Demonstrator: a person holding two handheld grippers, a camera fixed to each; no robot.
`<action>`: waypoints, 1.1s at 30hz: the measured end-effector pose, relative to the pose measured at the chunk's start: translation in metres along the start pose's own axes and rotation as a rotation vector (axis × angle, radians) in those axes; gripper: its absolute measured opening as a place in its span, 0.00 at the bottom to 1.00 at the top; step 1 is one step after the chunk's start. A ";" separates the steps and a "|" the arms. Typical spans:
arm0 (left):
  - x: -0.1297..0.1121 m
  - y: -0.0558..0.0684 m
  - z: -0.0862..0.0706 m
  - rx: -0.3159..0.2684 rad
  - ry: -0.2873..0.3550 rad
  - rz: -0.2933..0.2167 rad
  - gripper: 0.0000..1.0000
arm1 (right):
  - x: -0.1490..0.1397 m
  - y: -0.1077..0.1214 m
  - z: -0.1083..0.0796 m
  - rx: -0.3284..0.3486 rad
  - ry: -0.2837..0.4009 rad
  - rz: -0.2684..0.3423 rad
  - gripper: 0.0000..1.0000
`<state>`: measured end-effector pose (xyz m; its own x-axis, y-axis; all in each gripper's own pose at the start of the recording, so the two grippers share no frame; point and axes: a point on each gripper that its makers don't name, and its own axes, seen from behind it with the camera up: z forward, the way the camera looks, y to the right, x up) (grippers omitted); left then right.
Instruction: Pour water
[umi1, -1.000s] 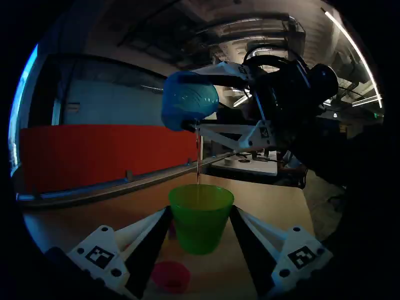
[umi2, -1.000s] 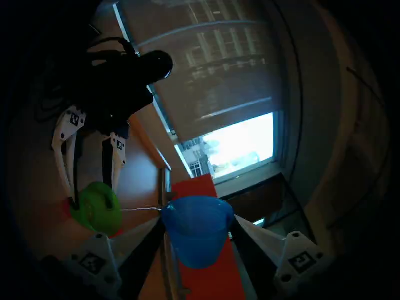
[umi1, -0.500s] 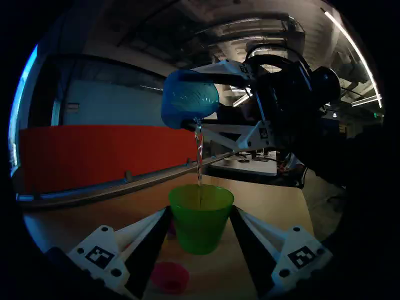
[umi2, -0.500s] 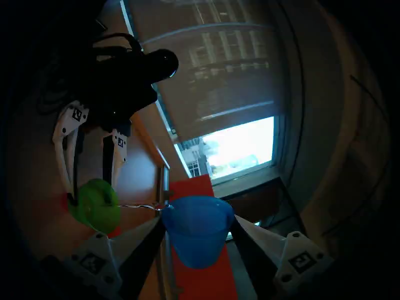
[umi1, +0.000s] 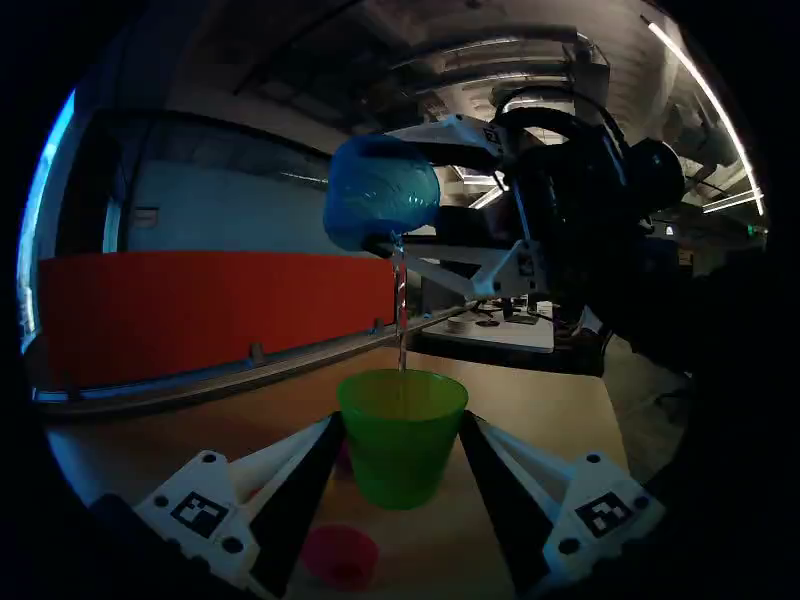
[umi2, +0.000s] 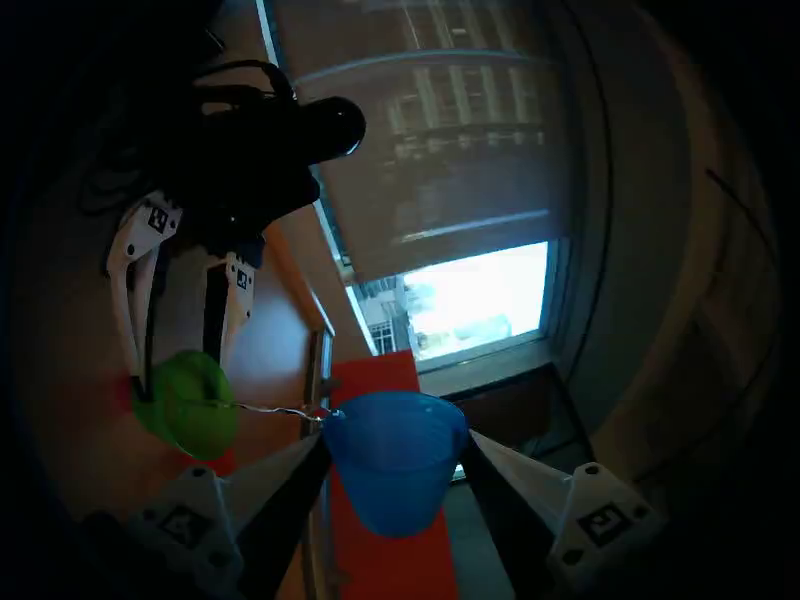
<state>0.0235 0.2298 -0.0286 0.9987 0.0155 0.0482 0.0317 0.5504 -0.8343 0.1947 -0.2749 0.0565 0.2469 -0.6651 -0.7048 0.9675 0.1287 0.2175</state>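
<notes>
The thin water stream (umi1: 400, 310) lands just inside the green cup's (umi1: 402, 450) far rim. I judge that a small wobble of either hand could spill it onto the tabletop (umi1: 540, 400). The left gripper (umi1: 402, 425) pinches the green cup upright. Above the green cup, the right gripper (umi2: 395, 447) clamps the blue cup (umi2: 395, 485), tipped on its side.

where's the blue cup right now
In the left gripper view the blue cup is tilted high at centre, directly above the green cup, held in the jaws of the right gripper, with water streaming from its lip.
</notes>
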 end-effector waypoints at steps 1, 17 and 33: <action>0.000 0.000 0.000 0.000 0.001 0.000 0.84 | 0.000 0.000 0.000 0.000 -0.001 -0.003 0.90; 0.000 -0.001 -0.001 0.003 0.005 -0.002 0.84 | 0.003 0.007 0.000 -0.016 0.002 -0.055 0.90; 0.004 -0.001 -0.003 0.006 0.009 -0.001 0.84 | 0.006 0.009 0.003 -0.021 -0.006 -0.134 0.90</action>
<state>0.0277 0.2264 -0.0296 0.9990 0.0071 0.0443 0.0329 0.5557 -0.8307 0.2044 -0.2800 0.0560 0.1156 -0.6813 -0.7228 0.9927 0.0543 0.1076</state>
